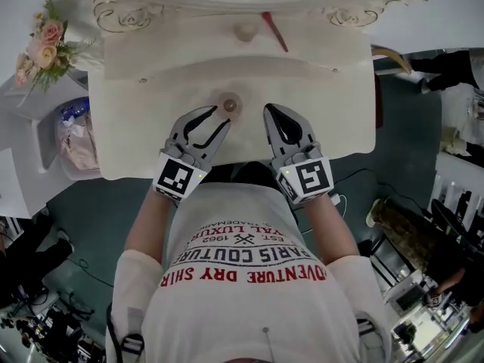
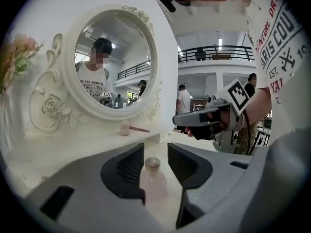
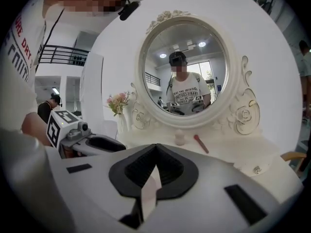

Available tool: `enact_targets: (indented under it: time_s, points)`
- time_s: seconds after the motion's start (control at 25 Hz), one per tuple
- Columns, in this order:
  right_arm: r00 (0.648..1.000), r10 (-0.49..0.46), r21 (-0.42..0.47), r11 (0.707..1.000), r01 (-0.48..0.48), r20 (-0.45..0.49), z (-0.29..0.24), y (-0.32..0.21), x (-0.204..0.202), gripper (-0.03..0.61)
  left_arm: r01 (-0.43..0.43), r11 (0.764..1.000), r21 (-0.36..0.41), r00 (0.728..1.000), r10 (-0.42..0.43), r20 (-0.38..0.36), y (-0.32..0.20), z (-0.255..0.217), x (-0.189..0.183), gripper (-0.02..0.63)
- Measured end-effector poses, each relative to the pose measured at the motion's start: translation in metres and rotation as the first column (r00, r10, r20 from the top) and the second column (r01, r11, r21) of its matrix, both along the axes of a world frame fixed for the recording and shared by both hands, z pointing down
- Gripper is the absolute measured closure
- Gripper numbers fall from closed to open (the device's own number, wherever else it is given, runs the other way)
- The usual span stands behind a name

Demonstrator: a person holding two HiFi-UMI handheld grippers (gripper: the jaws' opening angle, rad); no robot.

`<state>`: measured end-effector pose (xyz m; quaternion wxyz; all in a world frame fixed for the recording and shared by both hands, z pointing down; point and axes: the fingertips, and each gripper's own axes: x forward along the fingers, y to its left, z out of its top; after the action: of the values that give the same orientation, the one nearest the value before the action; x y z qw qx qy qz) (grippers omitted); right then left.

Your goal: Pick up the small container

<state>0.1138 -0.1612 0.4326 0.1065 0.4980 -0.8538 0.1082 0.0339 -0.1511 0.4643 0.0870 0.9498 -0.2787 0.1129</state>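
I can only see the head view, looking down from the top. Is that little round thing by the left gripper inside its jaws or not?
Observer: Yes. In the left gripper view the small container stands between the jaws of the left gripper. The jaws are apart, and there is a gap on each side of its cap.
Operator: What does it look like from the side?
Observer: It is a pale pink bottle, standing upright, with a round cap on a narrow neck.
Operator: Is the other one holding something?
Observer: No. In its own view the right gripper has its jaws closed together, with nothing between them.
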Motion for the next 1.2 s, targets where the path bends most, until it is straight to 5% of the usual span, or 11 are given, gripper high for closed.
enact_targets:
  time_s: [0.12, 0.44, 1.2]
  points:
    - [1.000, -0.025, -0.018, 1.000, 0.025, -0.005, 0.005, -0.007, -0.001, 0.580, 0.014, 0.999, -0.043, 1.000, -0.012, 0.029, -0.005, 0.026, 0.008, 0.422]
    - [0.995, -0.104, -0.050, 0.993, 0.104, 0.009, 0.015, -0.023, -0.002, 0.580, 0.065, 0.996, -0.067, 0.995, -0.059, 0.085, -0.018, 0.058, 0.024, 0.383]
    - [0.976, -0.213, -0.089, 0.972, 0.216, 0.045, 0.033, -0.046, 0.024, 0.580, 0.264, 0.965, -0.007, 0.955, -0.260, 0.139, -0.037, 0.080, 0.038, 0.440]
